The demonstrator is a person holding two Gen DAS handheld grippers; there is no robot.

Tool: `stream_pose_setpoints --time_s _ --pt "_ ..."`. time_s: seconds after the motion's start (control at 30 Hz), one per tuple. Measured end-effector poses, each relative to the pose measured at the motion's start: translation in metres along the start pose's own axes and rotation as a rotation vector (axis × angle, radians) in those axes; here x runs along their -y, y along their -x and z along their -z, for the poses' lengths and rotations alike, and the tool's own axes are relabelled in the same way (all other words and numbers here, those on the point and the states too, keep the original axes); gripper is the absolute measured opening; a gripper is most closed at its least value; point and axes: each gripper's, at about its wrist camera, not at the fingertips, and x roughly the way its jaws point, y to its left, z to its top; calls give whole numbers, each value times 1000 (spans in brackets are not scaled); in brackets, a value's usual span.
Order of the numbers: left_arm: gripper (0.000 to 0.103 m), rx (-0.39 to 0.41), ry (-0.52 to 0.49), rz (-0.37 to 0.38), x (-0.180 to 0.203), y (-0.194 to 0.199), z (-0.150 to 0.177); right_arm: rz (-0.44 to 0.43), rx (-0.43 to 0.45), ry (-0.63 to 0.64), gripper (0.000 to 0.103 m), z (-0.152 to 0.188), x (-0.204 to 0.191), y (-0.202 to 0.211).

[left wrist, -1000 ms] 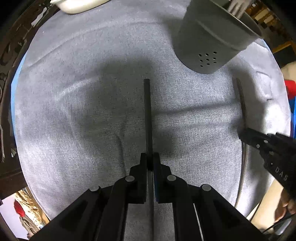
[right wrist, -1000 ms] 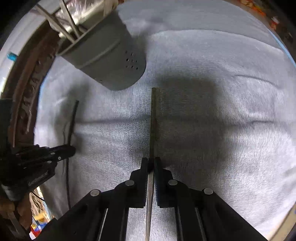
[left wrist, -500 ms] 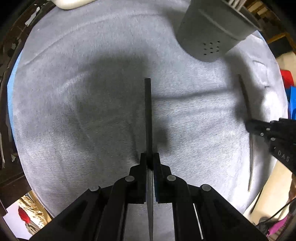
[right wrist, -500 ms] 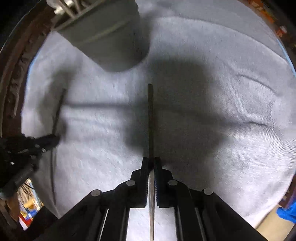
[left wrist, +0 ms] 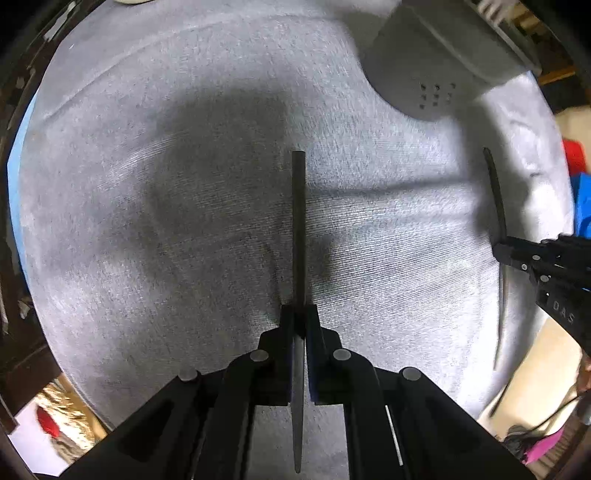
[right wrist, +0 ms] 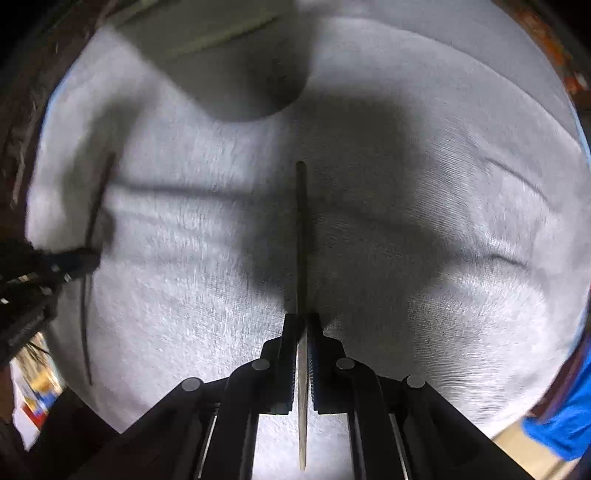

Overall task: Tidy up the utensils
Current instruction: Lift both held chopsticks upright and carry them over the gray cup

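Note:
In the left wrist view my left gripper point(left wrist: 299, 314) is shut on a thin dark utensil point(left wrist: 298, 229) seen edge-on, its end pointing away above the grey cloth point(left wrist: 147, 184). The grey perforated utensil holder point(left wrist: 436, 74) stands at the upper right. My right gripper point(left wrist: 498, 251) shows at the right edge, shut on a second thin utensil point(left wrist: 495, 184). In the blurred right wrist view that right gripper point(right wrist: 302, 321) clamps its utensil point(right wrist: 302, 229), with the holder point(right wrist: 229, 74) just ahead at the top. The left gripper point(right wrist: 92, 258) and its utensil point(right wrist: 99, 192) appear at the left.
Pale utensils point(left wrist: 491, 7) stick out of the holder, blurred. A white object point(left wrist: 133, 2) lies at the cloth's far edge. Blue point(left wrist: 583, 206) and red point(left wrist: 572, 155) items sit beyond the cloth on the right. The cloth has wrinkles point(right wrist: 509, 173) on the right side.
Both grippers have drifted across the cloth with their utensils still clamped. In the right wrist view the holder has slid from the upper left to the top middle and looms larger.

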Motion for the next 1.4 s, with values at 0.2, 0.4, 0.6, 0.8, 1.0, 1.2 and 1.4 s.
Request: stream_pose_setpoints --time_s 0.2,0.4,0.6,0.8,1.0,1.2,1.4 --pt "6 128 73 88 -21 35 6 -158 188 -138 7 18 31 29" --pt "6 298 139 151 -36 81 14 -274 374 -238 6 37 55 54" --pt "6 449 187 204 -49 120 17 -329 513 -283 6 49 62 82" --pt "6 600 212 156 -41 156 33 -353 613 -290 6 51 73 116" --pt "6 701 186 68 -24 166 43 -341 655 -290 6 54 74 131" --pt "6 775 182 87 -17 181 51 -333 686 -285 6 61 74 144" --pt "6 827 185 114 -14 200 53 -343 718 -279 6 64 72 155"
